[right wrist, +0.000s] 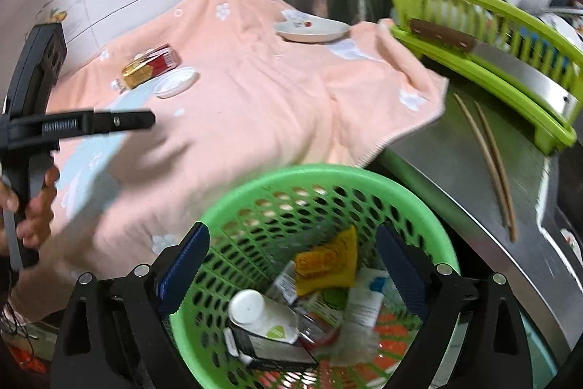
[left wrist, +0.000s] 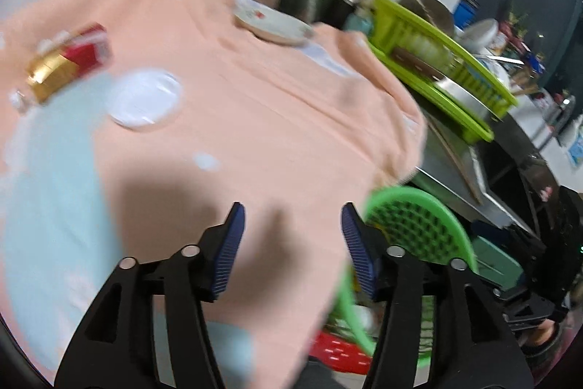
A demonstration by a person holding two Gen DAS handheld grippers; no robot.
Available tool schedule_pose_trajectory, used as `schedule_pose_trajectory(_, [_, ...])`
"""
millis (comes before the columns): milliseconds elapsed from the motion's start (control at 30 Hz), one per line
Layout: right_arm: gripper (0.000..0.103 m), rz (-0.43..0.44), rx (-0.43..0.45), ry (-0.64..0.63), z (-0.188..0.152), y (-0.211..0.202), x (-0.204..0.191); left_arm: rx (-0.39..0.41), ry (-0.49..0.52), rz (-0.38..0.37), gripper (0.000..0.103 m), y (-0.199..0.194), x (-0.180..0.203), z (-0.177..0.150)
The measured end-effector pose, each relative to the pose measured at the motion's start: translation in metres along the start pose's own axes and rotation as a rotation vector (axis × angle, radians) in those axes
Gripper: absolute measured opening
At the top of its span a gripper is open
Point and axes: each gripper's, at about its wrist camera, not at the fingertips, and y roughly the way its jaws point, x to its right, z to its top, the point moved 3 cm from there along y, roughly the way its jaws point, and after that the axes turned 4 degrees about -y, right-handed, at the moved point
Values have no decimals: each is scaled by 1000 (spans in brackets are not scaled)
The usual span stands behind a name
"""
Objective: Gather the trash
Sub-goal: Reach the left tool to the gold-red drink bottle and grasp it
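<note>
A soft, matt peach terry-cloth towel (right wrist: 255, 104) covers the worktop, its nap slightly fuzzy. The perforated green plastic basket (right wrist: 328, 177) looks smooth and faintly glossy, like the lime-green plastic dish rack (right wrist: 484, 68). The brushed stainless-steel counter (right wrist: 455, 170) gleams dully under two pale wooden chopsticks (right wrist: 488, 163). The red-and-gold cigarette pack (right wrist: 151, 65) has shiny foil; the white ceramic dish (right wrist: 313, 31) is glazed.

Towel (right wrist: 255, 104) covers the counter. On it: pack (right wrist: 151, 65) at far left, lid (right wrist: 176, 82) just right of the pack, dish (right wrist: 311, 31) at the far edge. Rack (right wrist: 484, 61) stands right of the towel, chopsticks (right wrist: 488, 163) before it. Basket (right wrist: 328, 265) sits below the towel's near edge, trash inside.
</note>
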Motion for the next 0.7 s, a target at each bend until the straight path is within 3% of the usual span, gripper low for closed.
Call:
schedule_pose_trajectory(467, [90,105,-7,-95,54,42,-66,121,149,267,91,-23,-118,112])
schedule_pose_trajectory(700, [90,139,-21,-135,76,68,-90,101,183,339,93,-3,-172,157])
